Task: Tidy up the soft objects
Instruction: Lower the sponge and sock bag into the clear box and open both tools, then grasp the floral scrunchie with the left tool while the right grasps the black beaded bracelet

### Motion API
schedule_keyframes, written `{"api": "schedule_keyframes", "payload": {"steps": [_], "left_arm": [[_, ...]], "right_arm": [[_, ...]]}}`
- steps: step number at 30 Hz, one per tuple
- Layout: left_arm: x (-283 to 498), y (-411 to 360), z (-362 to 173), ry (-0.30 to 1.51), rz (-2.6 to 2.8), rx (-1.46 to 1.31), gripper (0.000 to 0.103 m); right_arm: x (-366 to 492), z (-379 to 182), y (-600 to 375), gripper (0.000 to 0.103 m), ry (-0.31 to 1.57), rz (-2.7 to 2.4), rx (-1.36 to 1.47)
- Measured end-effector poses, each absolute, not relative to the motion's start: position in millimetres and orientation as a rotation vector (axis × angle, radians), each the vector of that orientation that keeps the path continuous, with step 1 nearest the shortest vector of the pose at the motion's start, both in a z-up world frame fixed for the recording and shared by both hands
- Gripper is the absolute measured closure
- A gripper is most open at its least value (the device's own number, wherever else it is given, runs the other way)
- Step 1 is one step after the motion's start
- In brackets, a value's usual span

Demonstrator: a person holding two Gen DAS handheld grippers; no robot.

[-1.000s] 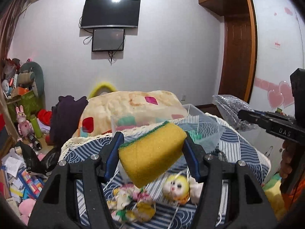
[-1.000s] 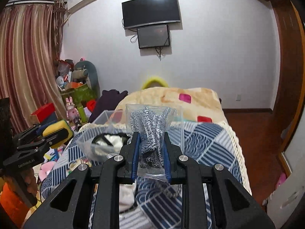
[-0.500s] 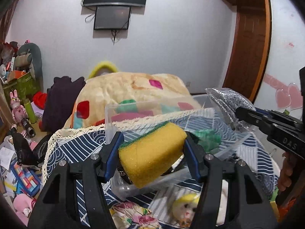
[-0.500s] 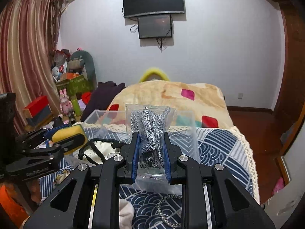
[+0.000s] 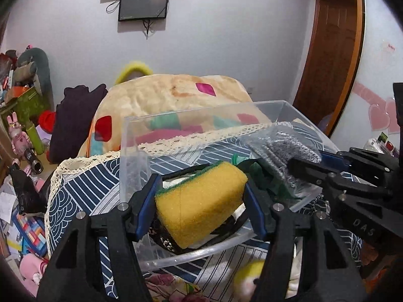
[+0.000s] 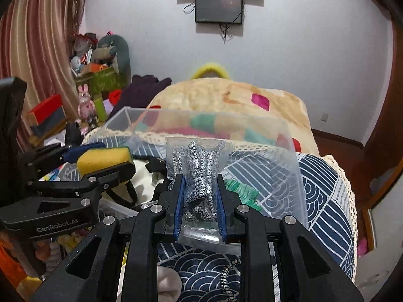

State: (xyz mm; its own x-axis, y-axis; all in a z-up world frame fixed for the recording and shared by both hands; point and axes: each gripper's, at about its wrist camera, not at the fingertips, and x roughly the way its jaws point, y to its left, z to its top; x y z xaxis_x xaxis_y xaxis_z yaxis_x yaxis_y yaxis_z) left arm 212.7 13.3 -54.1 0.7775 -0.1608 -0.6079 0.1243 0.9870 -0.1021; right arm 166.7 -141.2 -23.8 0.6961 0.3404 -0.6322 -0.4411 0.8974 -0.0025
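My left gripper point(image 5: 201, 198) is shut on a yellow sponge with a green scrub side point(image 5: 201, 202) and holds it over the near part of a clear plastic bin point(image 5: 201, 115). It also shows in the right wrist view point(image 6: 105, 159). My right gripper point(image 6: 199, 201) is shut on a clear bag of grey knitted cloth point(image 6: 199, 166), held over the same bin point(image 6: 289, 146). In the left wrist view the bag point(image 5: 282, 148) hangs over the bin's right side. White cloth, a black strap and green fabric point(image 6: 239, 188) lie in the bin.
The bin sits on a bed with a blue patterned cover point(image 6: 322, 186). A beige blanket with coloured patches point(image 5: 176, 93) lies behind it. A yellow plush toy point(image 5: 248, 280) and floral fabric point(image 5: 173, 288) lie near the front. Cluttered toys point(image 5: 20, 136) stand at left.
Both grippers have moved forward and down over the clear bin, each still holding its object. The bin now fills the middle of both views.
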Motion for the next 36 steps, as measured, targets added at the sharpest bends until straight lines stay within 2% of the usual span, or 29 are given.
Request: {"api": "schedule_keyframes", "payload": {"steps": [3,5,7,8,12,16,20,22,28,36], "left_arm": [[212,13,-54,0.680,-0.173,-0.064,0.038],[212,13,-53,0.688,-0.179,-0.071,0.036],[210,14,-52,0.697,-0.192,-0.085,0.035],[208,14,-52,0.699,-0.197,-0.090,0.032],[198,16,-48,0.694,-0.198,-0.094,0.027],[184,21,-38,0.666,-0.192,-0.098,0.022],[164,30,-22,0.601,-0.173,-0.104,0.007],[151,36,-14,0.560,-0.146,-0.103,0.004],[128,53,-15,0.563,-0.103,-0.104,0.002],[114,54,-54,0.664,-0.081,-0.064,0.002]], "right_arm": [[167,-24,-141,0.079,0.687,0.444,-0.170],[167,-24,-143,0.072,0.692,0.444,-0.173],[164,-22,-144,0.054,0.682,0.437,-0.170],[162,-20,-145,0.051,0.670,0.437,-0.165],[151,-12,-150,0.049,0.631,0.434,-0.168],[140,-1,-156,0.038,0.585,0.430,-0.156],[132,11,-168,0.038,0.539,0.423,-0.130],[127,17,-176,0.038,0.516,0.415,-0.121],[114,20,-197,0.038,0.501,0.399,-0.077],[111,-12,-214,0.038,0.585,0.357,-0.100]]}}
